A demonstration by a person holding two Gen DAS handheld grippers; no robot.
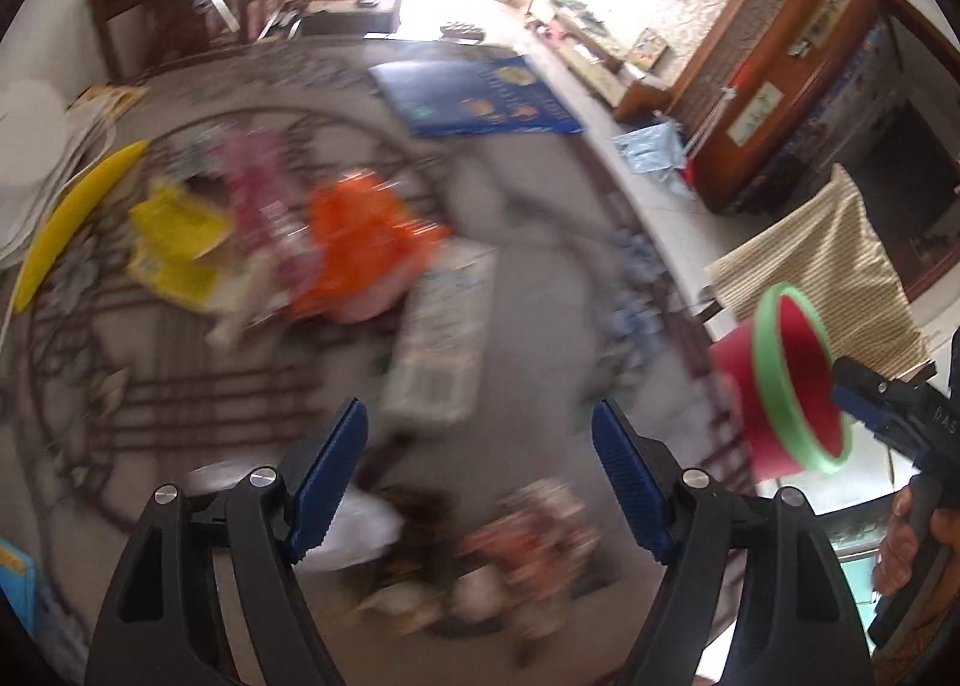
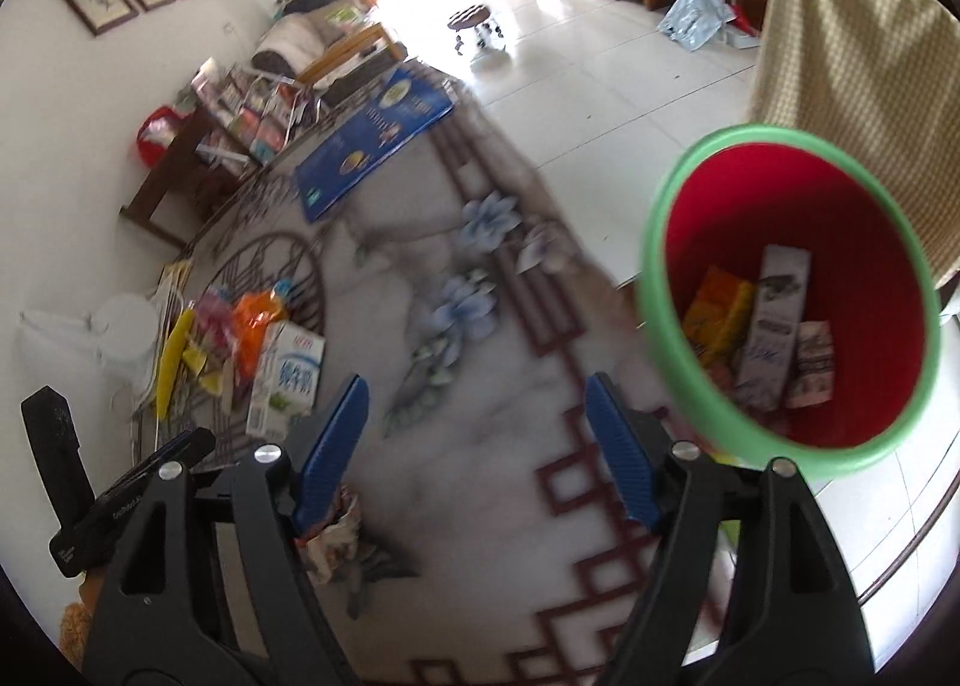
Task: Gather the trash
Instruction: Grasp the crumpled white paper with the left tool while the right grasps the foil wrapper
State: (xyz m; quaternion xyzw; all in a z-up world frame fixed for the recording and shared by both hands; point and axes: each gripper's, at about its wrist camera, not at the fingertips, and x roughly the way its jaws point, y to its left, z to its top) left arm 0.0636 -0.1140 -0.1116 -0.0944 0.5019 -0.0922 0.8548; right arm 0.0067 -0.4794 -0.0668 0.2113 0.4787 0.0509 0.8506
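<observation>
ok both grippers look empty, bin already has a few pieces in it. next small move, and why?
Probably bring the left gripper down onto the crumpled wrappers just below its open, empty jaws. They look like the nearest loose trash; the milk carton and orange wrapper lie farther off. The red bin at the table edge holds some items and sits close for the drop. The right gripper is open too.

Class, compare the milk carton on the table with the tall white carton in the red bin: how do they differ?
The milk carton lies flat on the table; the tall carton stands propped inside the bin. The milk carton is broad with blue print; the tall carton is slim with dark print. Both are white boxes.
</observation>
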